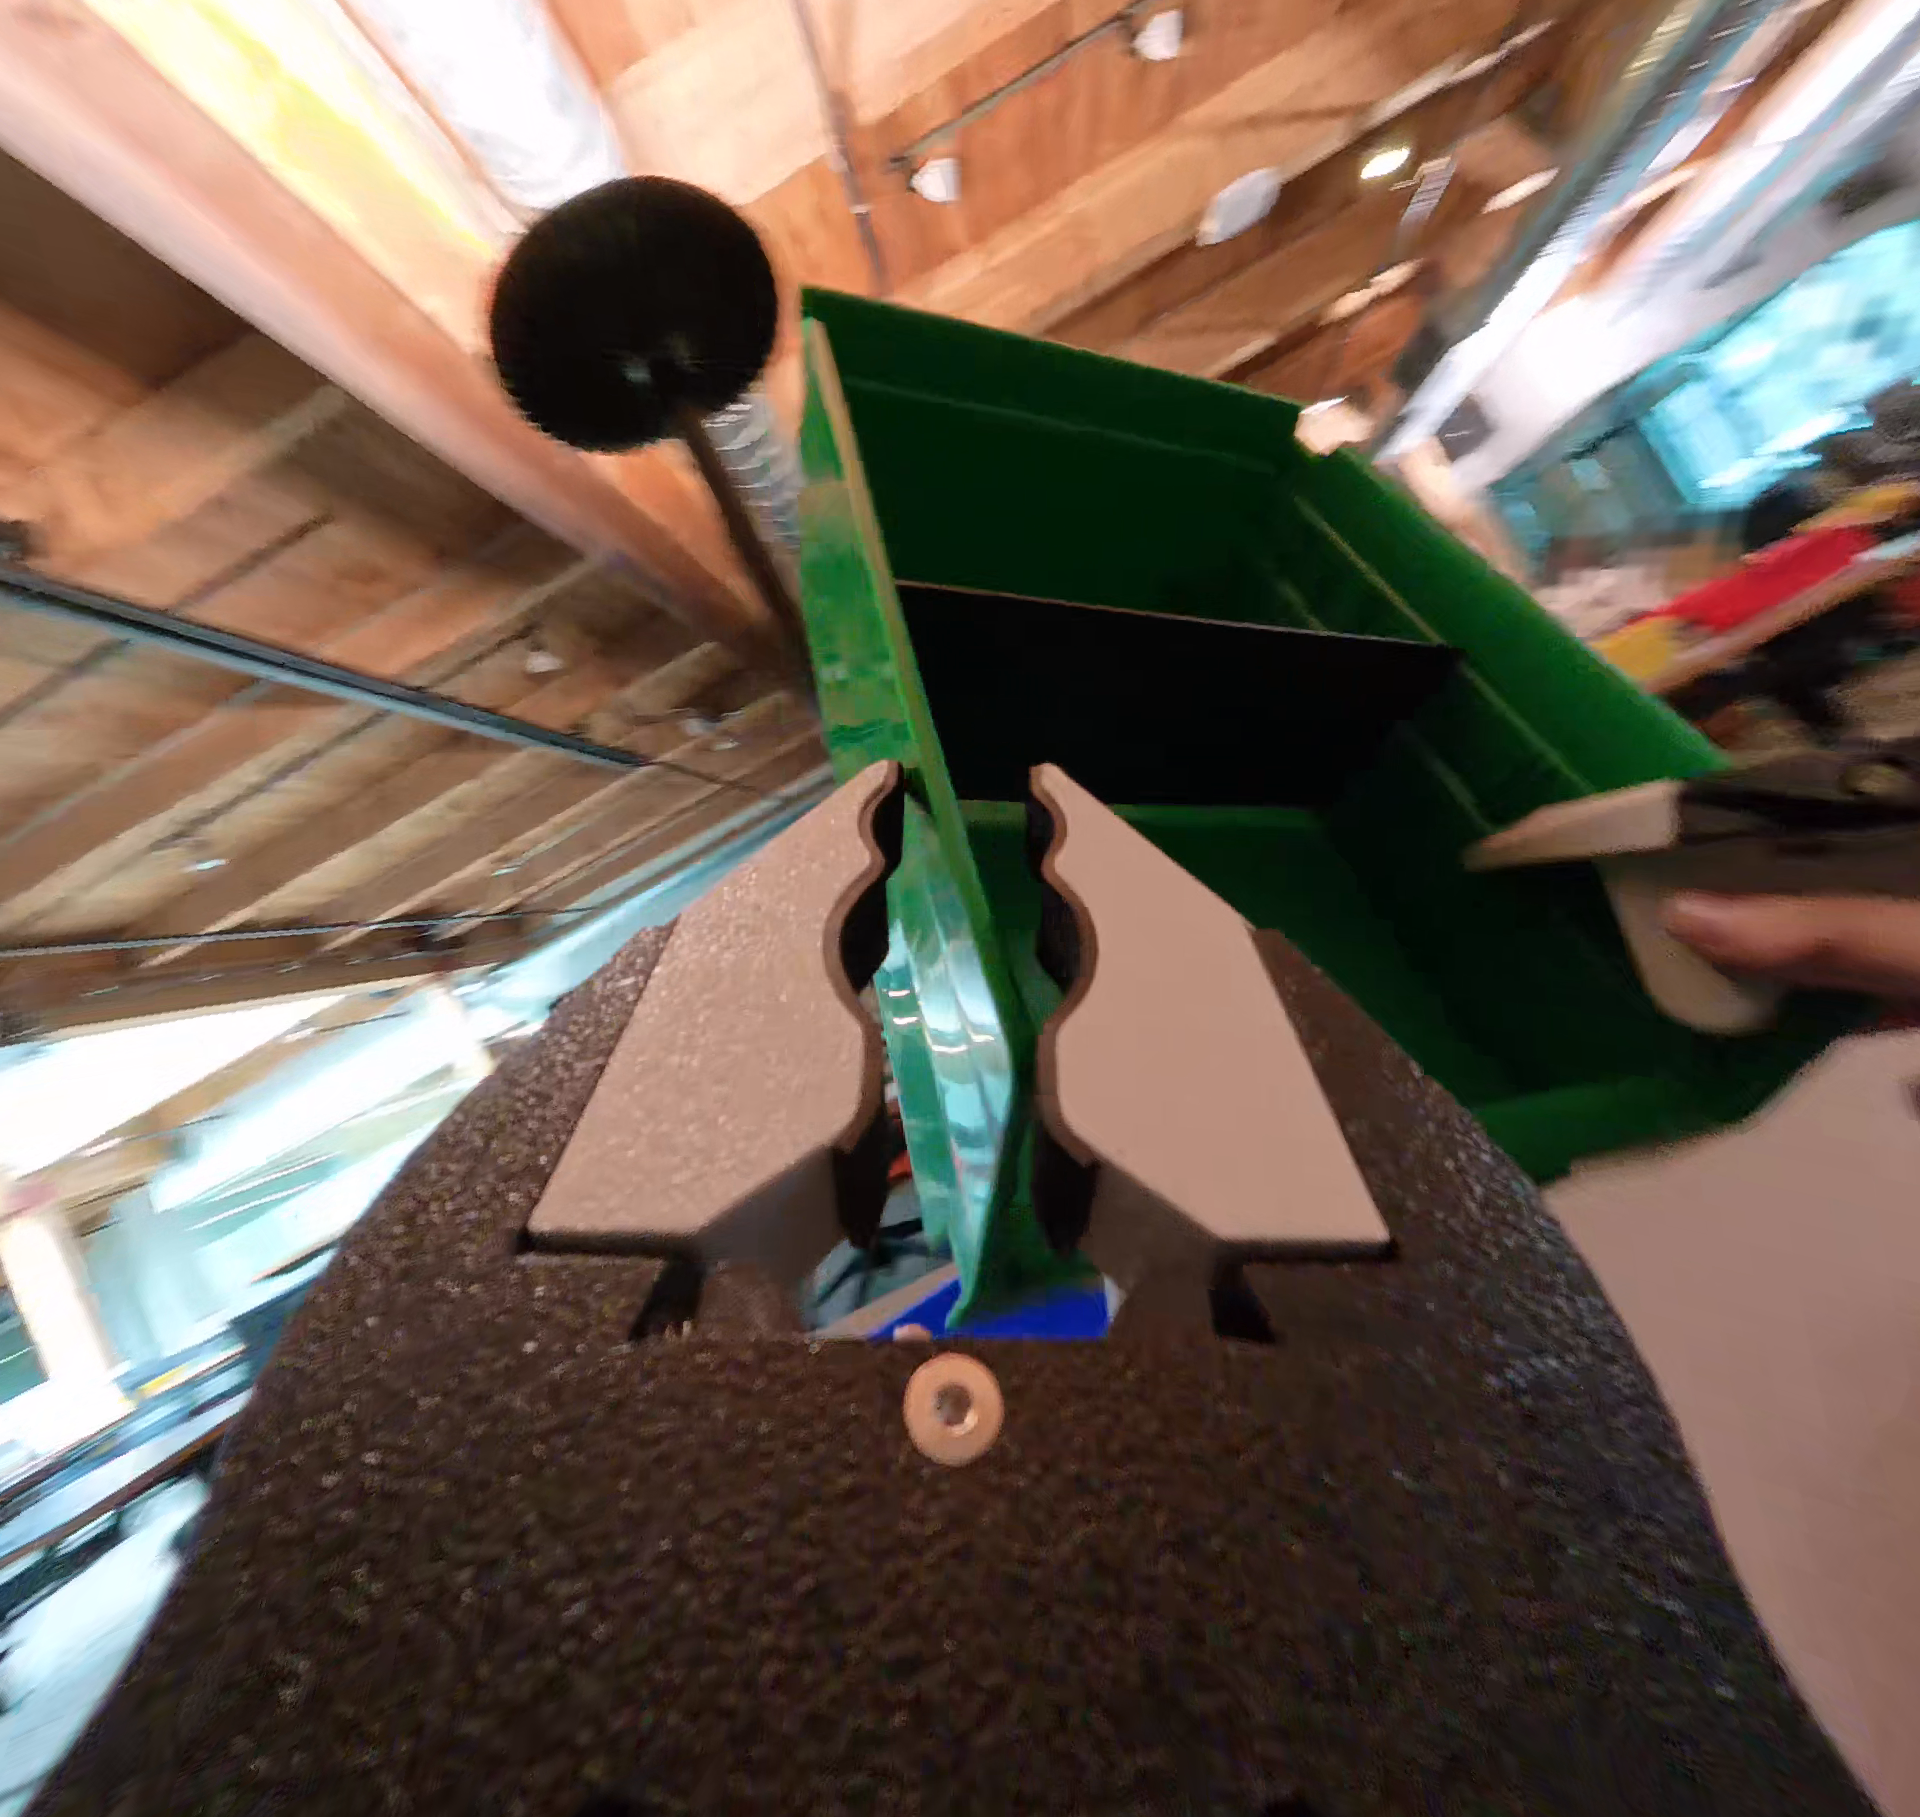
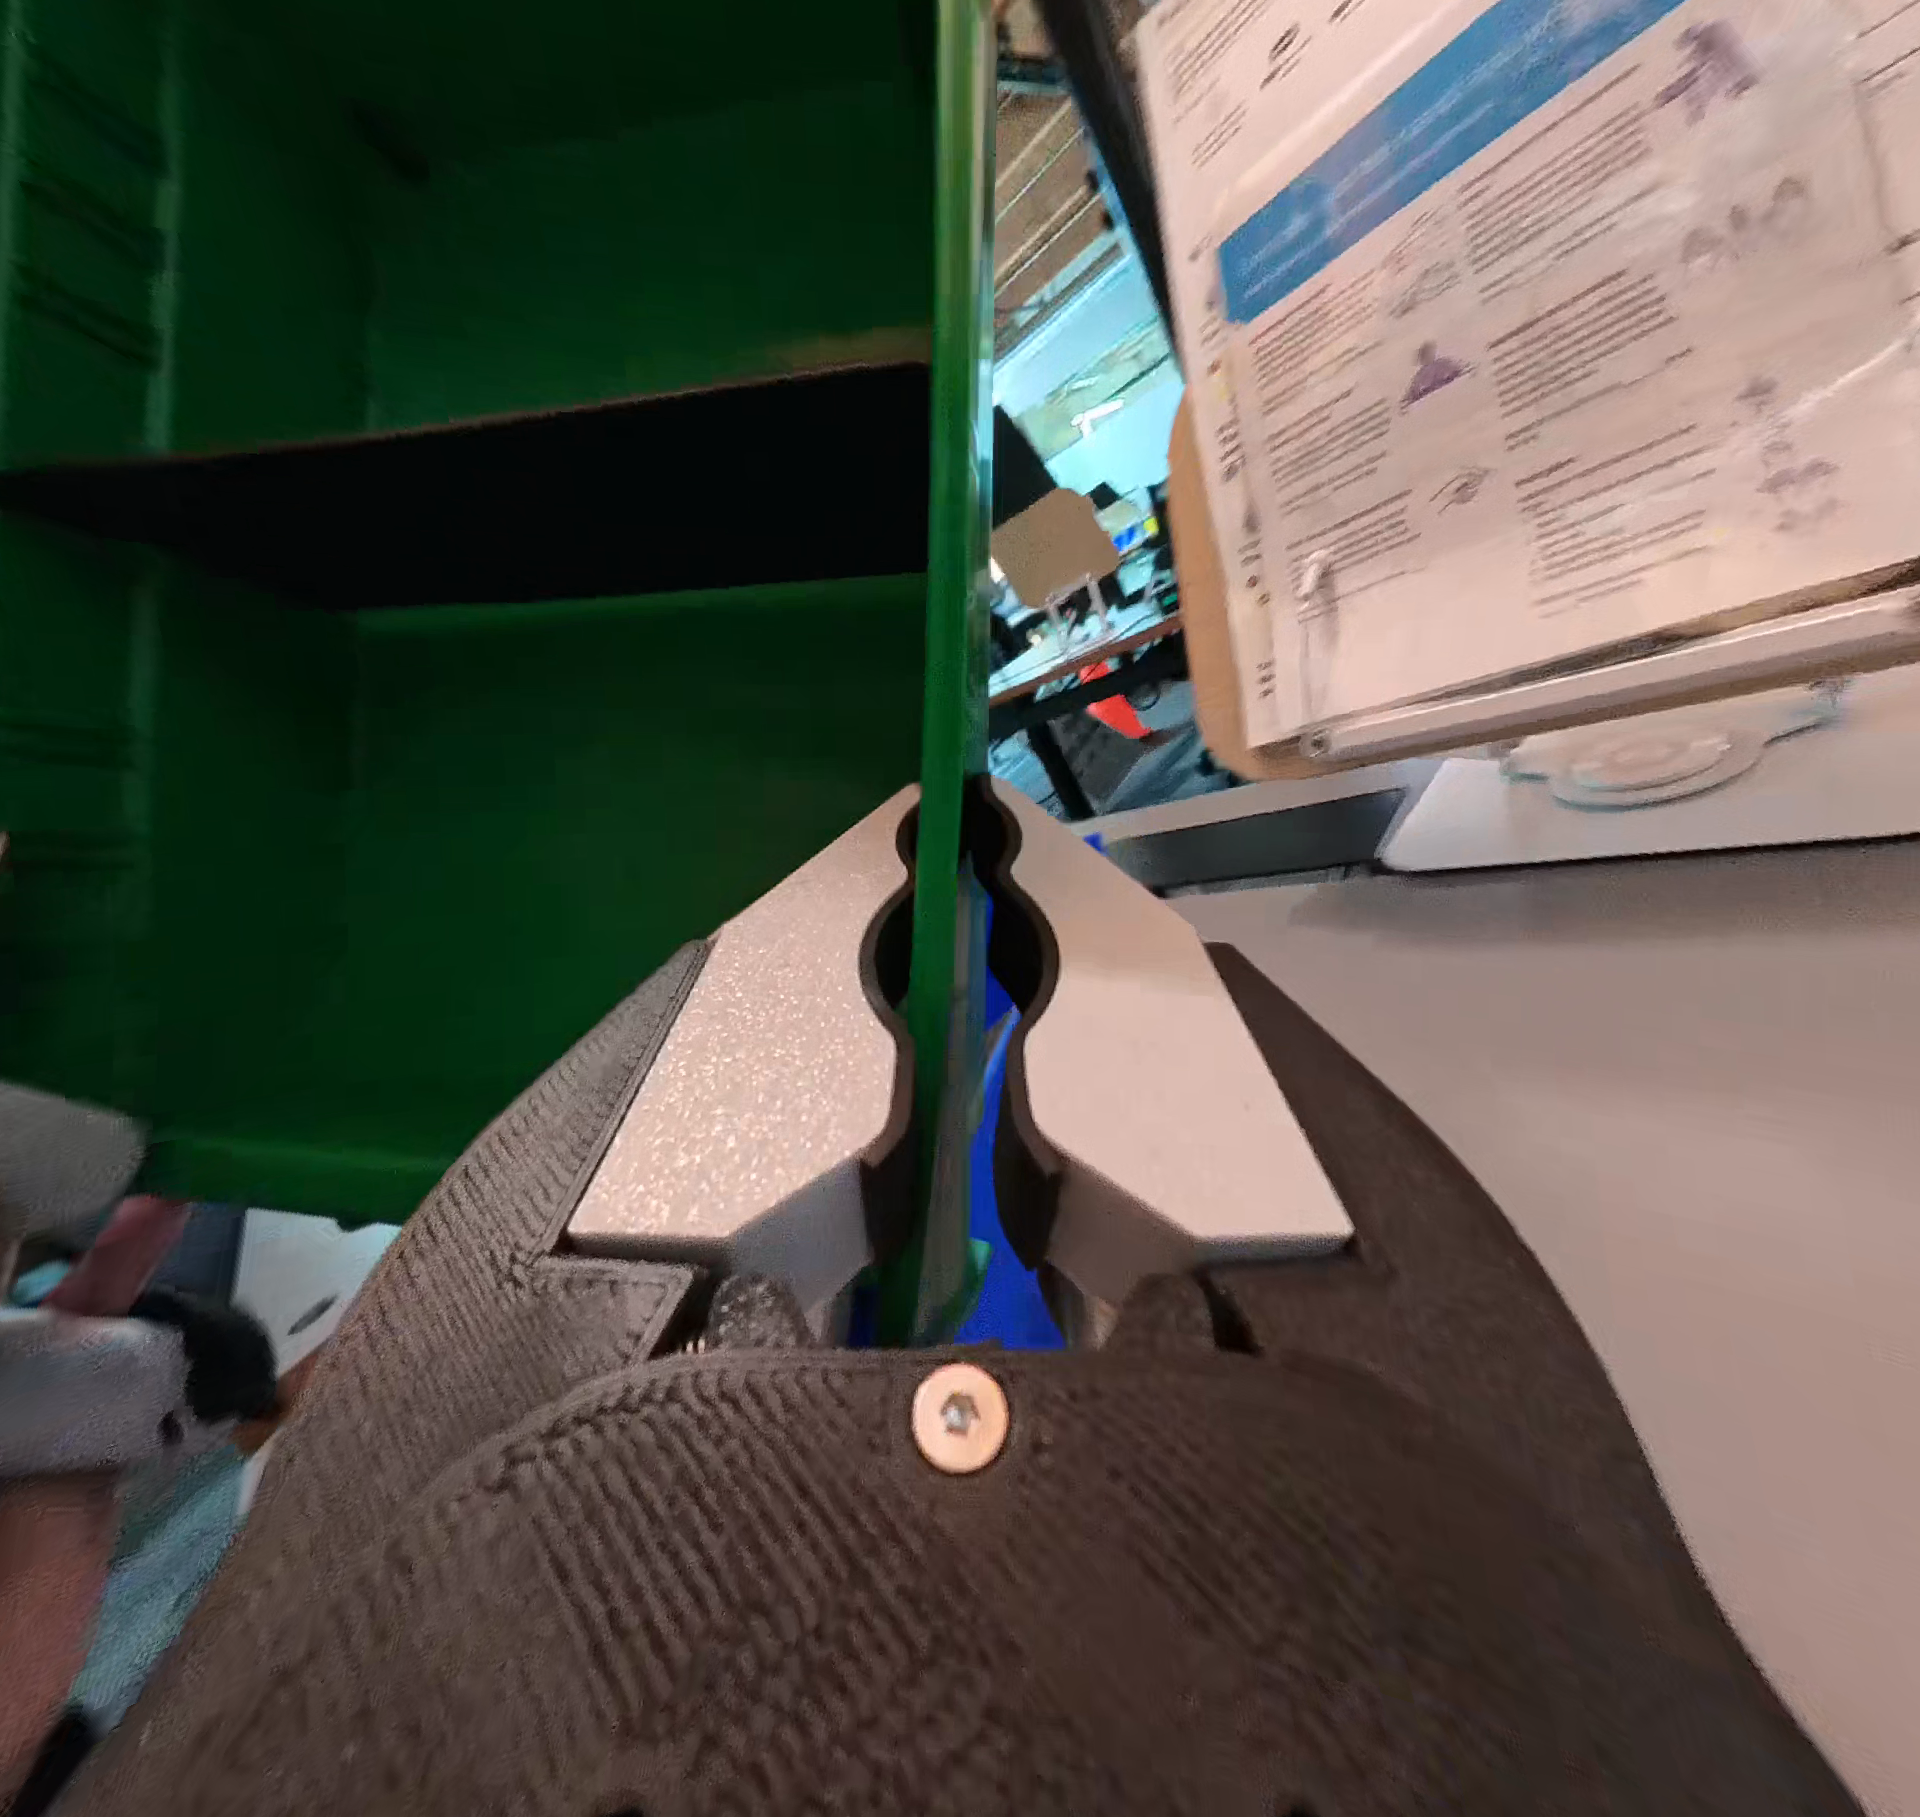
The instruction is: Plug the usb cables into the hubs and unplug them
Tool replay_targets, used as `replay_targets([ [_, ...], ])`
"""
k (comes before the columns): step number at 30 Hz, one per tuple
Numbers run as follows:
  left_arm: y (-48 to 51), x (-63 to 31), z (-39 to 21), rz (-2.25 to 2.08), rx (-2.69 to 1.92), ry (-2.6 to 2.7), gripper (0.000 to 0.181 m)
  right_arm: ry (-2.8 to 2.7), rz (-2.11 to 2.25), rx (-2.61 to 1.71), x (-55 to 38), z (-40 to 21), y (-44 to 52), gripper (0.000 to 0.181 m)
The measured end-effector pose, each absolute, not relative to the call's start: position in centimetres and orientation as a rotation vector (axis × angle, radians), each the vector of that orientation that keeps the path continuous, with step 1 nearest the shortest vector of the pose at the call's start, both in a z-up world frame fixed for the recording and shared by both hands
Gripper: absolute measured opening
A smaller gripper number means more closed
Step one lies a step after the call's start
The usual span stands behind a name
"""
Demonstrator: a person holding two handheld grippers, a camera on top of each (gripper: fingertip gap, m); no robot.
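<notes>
A: USB cables and hubs: none can be made out in either view. A green bin fills both, held up off the desk.

B: Fingers?

A: Left gripper fingers are clamped on one side wall of the bin; right gripper fingers are clamped on a wall edge too.

B: Differences between views?

A: Left view looks up into the bin past its black divider to a wooden ceiling, with a black fuzzy ball on a rod beside the bin. A hand shows at the right edge. Right view shows a printed sheet above the desk, blurred. The bin's interior blocks its left half.
</notes>
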State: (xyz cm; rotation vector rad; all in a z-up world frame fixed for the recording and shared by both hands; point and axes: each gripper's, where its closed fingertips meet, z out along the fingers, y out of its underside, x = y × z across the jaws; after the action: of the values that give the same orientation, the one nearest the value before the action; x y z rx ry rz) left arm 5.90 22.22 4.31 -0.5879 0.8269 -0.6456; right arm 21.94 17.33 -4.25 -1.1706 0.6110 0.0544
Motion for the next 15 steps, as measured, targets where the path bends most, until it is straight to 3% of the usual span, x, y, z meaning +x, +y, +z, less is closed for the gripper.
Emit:
replay_targets([
  [4, 20.5, 6.3, 4.2, -0.883, -0.665, 0.976, 0.033, 0.732, -0.022, -1.111, 26.6, -3.7, 11.9, 0.005],
  [10, 29.5, 7.4, -3.3, -0.706, -1.212, 1.225, 0.080, 0.850, -0.270, -1.179, 33.5, -4.7, -0.2, 0.006],
  [15, 34.9, 6.4, -12.7, -0.695, -1.752, 1.347, 0.079, 0.968, -0.470, -1.353, 37.7, -8.2, -10.7, 0.007],
])
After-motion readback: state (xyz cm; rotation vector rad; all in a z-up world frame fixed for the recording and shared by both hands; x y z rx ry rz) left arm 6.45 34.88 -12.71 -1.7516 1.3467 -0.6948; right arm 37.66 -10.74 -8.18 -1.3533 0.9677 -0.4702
